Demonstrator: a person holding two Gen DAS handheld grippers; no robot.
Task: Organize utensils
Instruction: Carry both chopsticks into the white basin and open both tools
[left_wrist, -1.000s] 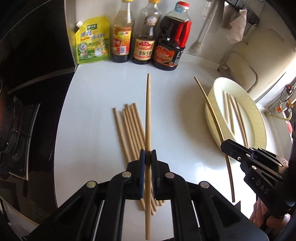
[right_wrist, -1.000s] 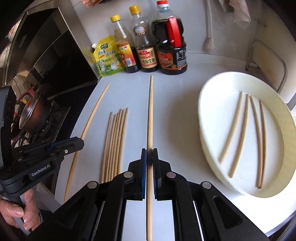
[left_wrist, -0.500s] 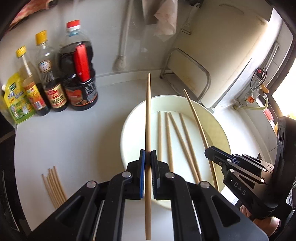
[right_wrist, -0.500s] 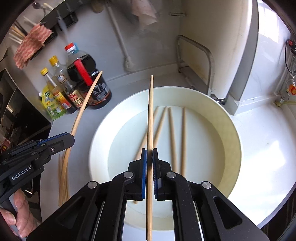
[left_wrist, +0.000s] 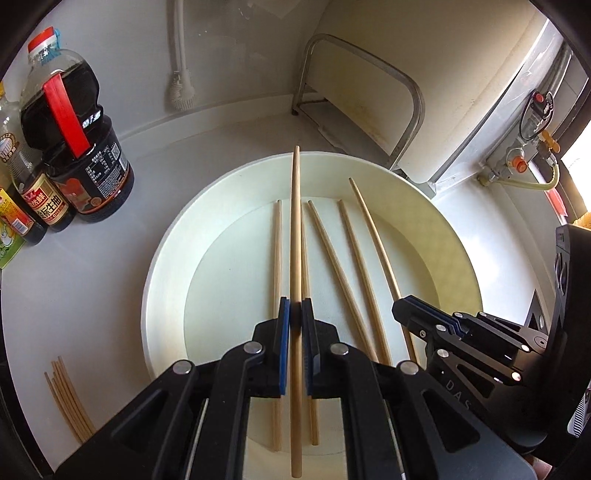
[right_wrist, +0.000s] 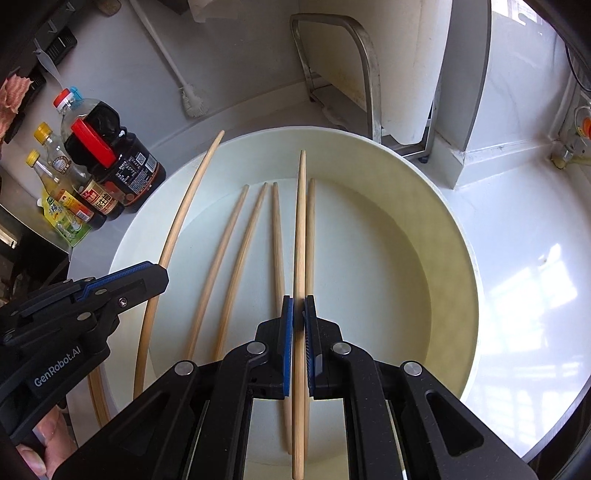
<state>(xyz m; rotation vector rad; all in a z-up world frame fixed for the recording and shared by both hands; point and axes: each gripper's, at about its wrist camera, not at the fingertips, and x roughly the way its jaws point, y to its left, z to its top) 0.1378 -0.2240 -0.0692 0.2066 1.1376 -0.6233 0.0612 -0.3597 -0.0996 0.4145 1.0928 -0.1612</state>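
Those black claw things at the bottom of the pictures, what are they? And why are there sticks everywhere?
Each black claw is a grabbing tool that a person holds, one in each hand. A small camera sits on each, looking along its two fingers, so each picture is that tool's own view.

In the left picture the left tool is shut on one chopstick. At the right edge you see the right tool from the side. In the right picture the right tool is shut on another chopstick.

Both hang over a big pale round dish on a white counter. Four chopsticks already lie in it. A few more chopsticks lie on the counter. Sauce bottles stand beside it.
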